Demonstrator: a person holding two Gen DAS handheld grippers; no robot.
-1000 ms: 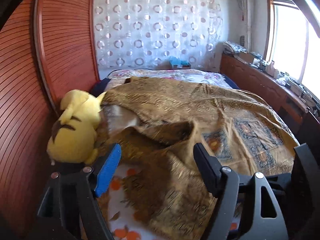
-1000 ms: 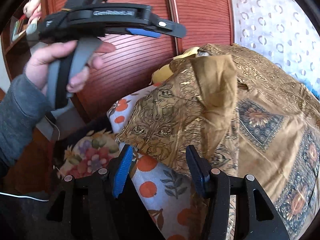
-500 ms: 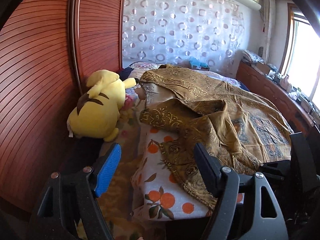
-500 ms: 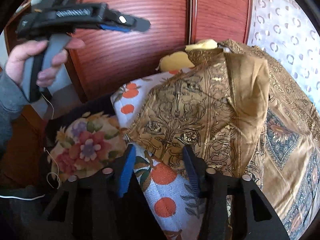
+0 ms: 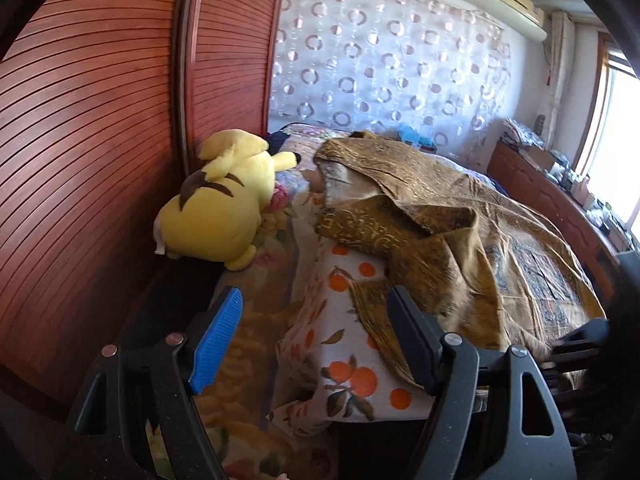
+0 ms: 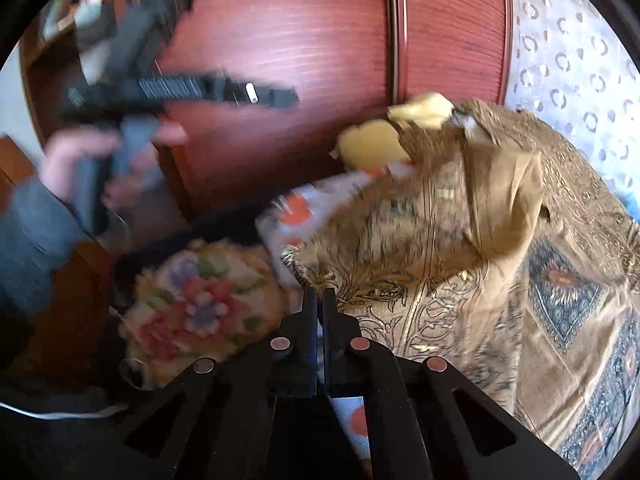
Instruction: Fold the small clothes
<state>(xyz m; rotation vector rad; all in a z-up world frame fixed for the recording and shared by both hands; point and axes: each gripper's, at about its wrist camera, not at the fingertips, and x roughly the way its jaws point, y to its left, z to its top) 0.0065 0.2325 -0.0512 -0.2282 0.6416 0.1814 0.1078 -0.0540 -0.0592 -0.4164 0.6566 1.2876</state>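
Note:
A gold-brown patterned cloth (image 5: 460, 232) lies rumpled over the bed, with one corner folded back; it also shows in the right wrist view (image 6: 460, 256). My left gripper (image 5: 312, 340) is open and empty, held above the near corner of the bed. It also shows blurred in the right wrist view (image 6: 180, 92), raised at the left in a hand. My right gripper (image 6: 319, 300) is shut, its tips at the cloth's near edge above an orange-print sheet (image 6: 304, 212). Whether it pinches any cloth I cannot tell.
A yellow plush toy (image 5: 224, 208) lies against the red-brown slatted wardrobe (image 5: 100, 120) at the left. The orange-print sheet (image 5: 352, 352) and a floral blanket (image 6: 200, 304) cover the near bed corner. A wooden sideboard (image 5: 552, 200) with clutter runs along the window at the right.
My right gripper has closed from open. My left gripper has lifted back and away from the bed, staying open. The cloth has not visibly shifted.

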